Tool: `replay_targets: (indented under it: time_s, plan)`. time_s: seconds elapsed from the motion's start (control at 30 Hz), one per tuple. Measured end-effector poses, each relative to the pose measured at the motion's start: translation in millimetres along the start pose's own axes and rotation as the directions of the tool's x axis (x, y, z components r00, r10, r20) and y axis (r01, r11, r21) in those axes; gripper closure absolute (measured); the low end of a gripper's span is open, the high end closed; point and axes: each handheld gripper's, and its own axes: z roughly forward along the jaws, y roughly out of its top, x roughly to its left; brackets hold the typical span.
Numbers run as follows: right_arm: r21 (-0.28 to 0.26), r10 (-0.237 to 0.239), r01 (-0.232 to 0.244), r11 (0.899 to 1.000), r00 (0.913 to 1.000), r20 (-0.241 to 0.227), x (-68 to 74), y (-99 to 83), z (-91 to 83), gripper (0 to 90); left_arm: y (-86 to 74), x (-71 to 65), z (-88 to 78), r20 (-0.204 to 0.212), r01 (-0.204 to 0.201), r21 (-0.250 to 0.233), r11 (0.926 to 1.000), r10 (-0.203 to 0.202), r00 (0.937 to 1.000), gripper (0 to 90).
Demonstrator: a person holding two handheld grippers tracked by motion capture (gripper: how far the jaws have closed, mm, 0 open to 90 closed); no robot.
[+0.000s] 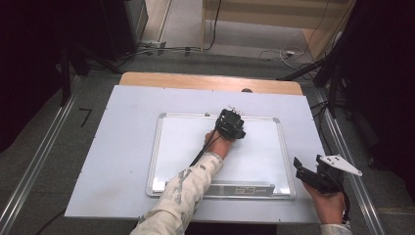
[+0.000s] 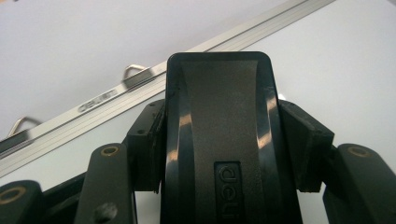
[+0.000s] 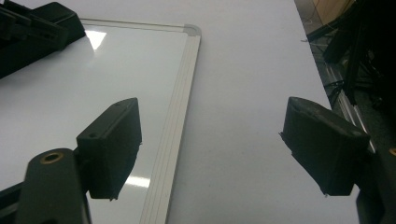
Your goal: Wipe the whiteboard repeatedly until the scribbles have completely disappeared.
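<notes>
A white board (image 1: 186,147) with a silver frame lies flat in the middle of the table. My left gripper (image 1: 231,122) is near the board's far edge, shut on a black board eraser (image 2: 219,135). In the left gripper view the eraser stands between the two pads (image 2: 149,140), just short of the frame's top rail (image 2: 98,100). My right gripper (image 1: 306,176) hovers open beside the board's near right corner. Its jaws stand wide apart (image 3: 217,144) with nothing between them, the left one over the board's right rail (image 3: 180,93).
A pale sheet (image 1: 122,147) covers the table; bare wood (image 1: 195,81) shows at the far edge. A silver tray (image 1: 240,188) runs along the board's near edge. Metal rails (image 1: 44,152) flank the table, and cables (image 1: 288,54) lie on the floor beyond.
</notes>
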Motion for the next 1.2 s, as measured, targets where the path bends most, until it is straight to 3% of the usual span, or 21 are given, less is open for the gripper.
replay_targets:
  time_s: [0.77, 1.2]
  plan:
    - [0.002, -0.006, 0.006, 1.0, 1.0, 0.004, 1.6, -0.3, 0.9, 18.4, -26.0, 50.4, -22.0, -0.051, 0.054, -0.005, 0.9985, -0.055, 0.9972, 40.5]
    - [0.005, -0.007, 0.007, 1.0, 0.9999, 0.007, 2.5, -0.6, 0.7, 18.4, -39.4, 77.0, -33.7, -0.079, 0.092, -0.007, 0.9957, -0.093, 0.9926, 40.5]
